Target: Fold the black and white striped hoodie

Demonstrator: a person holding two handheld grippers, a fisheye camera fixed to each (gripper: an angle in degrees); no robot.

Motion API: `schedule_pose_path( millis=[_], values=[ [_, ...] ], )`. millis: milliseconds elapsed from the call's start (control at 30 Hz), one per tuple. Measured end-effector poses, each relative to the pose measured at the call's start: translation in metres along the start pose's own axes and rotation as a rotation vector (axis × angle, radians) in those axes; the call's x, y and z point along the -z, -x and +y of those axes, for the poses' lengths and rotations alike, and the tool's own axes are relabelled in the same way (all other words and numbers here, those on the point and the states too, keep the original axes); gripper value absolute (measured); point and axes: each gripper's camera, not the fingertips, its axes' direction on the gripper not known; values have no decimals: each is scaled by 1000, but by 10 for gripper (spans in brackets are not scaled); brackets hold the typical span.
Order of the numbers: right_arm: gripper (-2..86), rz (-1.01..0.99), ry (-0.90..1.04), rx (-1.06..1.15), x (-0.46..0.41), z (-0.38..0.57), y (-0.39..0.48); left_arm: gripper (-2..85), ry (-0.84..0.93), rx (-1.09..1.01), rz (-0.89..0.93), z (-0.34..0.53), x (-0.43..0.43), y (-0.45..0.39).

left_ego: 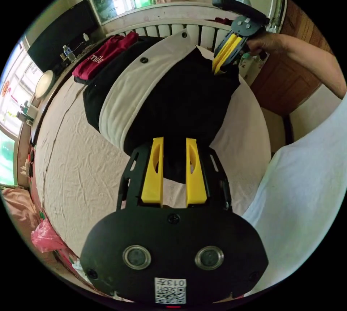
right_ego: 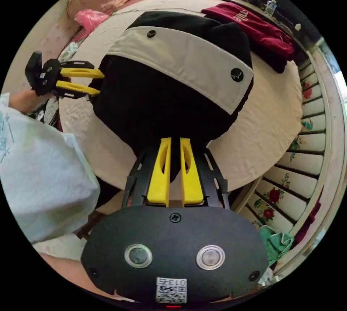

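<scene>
In the left gripper view, my left gripper [left_ego: 174,144] has its yellow jaws set a little apart, with the near black edge of the hoodie [left_ego: 170,97] running in between them; I cannot tell whether both jaws press on the cloth. The hoodie lies on the bed [left_ego: 72,152], its long axis running from my jaws away toward the far headboard [left_ego: 173,12], with a broad white band crossing it to the left of the black part. At the far right corner my right gripper [left_ego: 223,58] has its jaws nearly together on the black hem. A dark red garment [left_ego: 105,56] lies far left, touching the hoodie.

In the right gripper view, my right gripper [right_ego: 175,144] has its jaws close together with black fabric of the hoodie [right_ego: 162,94] between them. The white band [right_ego: 184,61] crosses the garment beyond the black part. My left gripper [right_ego: 94,83] meets the hoodie's left edge, jaws slightly apart. The red garment [right_ego: 260,32] lies far right.
</scene>
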Motion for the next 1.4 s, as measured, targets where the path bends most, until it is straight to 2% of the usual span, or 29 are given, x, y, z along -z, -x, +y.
schedule_pose_path(
  millis=[133, 200, 267, 333, 367, 433, 567, 667, 733, 767, 867, 933, 1000, 1067, 1167, 1300, 1400],
  values=[
    [59, 116, -378, 107, 115, -35, 13, 100, -148, 132, 29, 9, 53, 17],
    [61, 176, -405, 177, 123, -80, 24, 103, -178, 145, -22, 3, 59, 18],
    [67, 184, -397, 238, 108, -135, 33, 106, -144, 139, -36, -9, 45, 21],
    [74, 23, -294, 323, 70, -203, 37, 112, -82, 159, -23, -23, 27, 28],
    [74, 3, -246, 334, 58, -217, 37, 115, -49, 182, 0, -29, 16, 34],
    [64, 63, 8, 396, 2, -256, 32, 117, -30, 215, -12, -32, 8, 39],
    [44, -99, 39, 321, -24, -264, 1, 116, 19, 296, 25, -44, -1, 56],
    [42, -51, 3, 373, -10, -254, 7, 114, 10, 275, 30, -46, 10, 59],
    [59, -80, -120, 333, 37, -230, -4, 111, -37, 308, 95, -37, 32, 73],
    [68, -89, -169, 302, 53, -219, -10, 112, -116, 357, 134, -24, 54, 88],
    [102, -32, -386, 85, 115, -137, -52, 129, -215, 534, 98, 16, 83, 138],
    [143, 10, -463, -161, 127, -60, -91, 140, -205, 612, 210, 31, 70, 173],
    [163, -50, -472, -310, 115, -10, -114, 155, -209, 704, 442, 40, 40, 210],
    [176, -149, -470, -391, 97, 26, -124, 159, -190, 722, 518, 39, 25, 224],
    [199, -284, -475, -455, 64, 57, -129, 179, -128, 695, 539, 29, 15, 231],
    [204, -415, -449, -476, 29, 65, -142, 205, -73, 694, 698, 22, 1, 239],
    [191, -483, -425, -449, 19, 60, -147, 200, -22, 677, 686, 9, -1, 240]
  ],
)
